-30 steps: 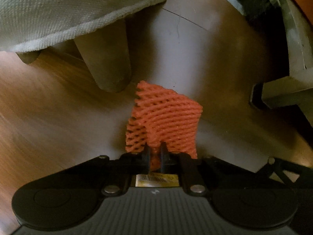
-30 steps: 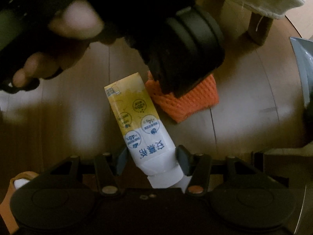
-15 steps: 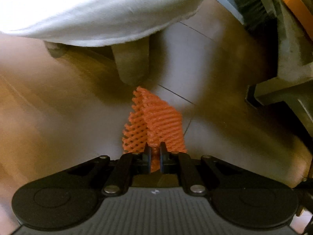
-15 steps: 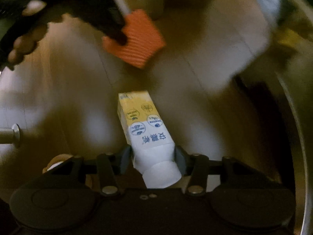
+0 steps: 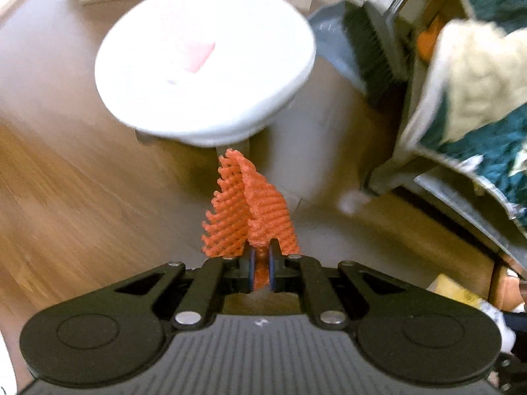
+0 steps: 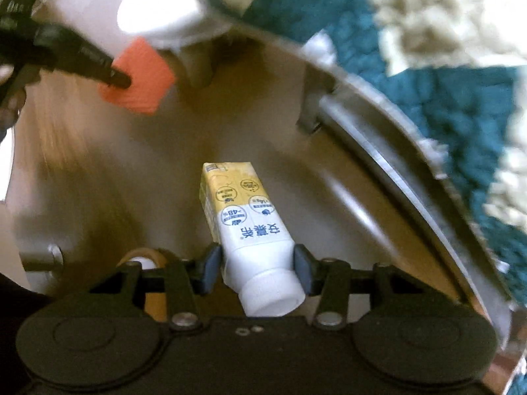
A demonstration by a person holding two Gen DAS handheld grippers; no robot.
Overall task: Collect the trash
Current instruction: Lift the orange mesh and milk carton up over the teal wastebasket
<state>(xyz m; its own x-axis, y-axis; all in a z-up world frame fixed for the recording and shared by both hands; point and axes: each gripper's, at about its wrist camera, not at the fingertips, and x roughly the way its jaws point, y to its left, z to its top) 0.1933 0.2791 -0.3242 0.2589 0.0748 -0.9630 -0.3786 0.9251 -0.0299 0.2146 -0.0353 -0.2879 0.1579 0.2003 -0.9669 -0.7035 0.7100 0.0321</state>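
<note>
My left gripper (image 5: 260, 265) is shut on an orange foam fruit net (image 5: 252, 212) and holds it up above the wooden floor. The net also shows in the right wrist view (image 6: 140, 77), pinched at the tip of the left gripper (image 6: 117, 79) at upper left. My right gripper (image 6: 255, 263) is shut on a yellow and white tube (image 6: 247, 227) with a white cap, gripped near the cap end, its yellow end pointing away from me above the floor.
A round white padded stool (image 5: 204, 62) stands ahead on the wooden floor (image 5: 66, 197). A grey dustpan with a dark brush (image 5: 372, 42) is behind it. A teal and cream blanket (image 6: 428, 49) on a metal-edged frame (image 6: 378, 164) lies to the right.
Both grippers have risen from the floor with their loads: the stool top now shows from above, and the blanket and frame have come into the right wrist view.
</note>
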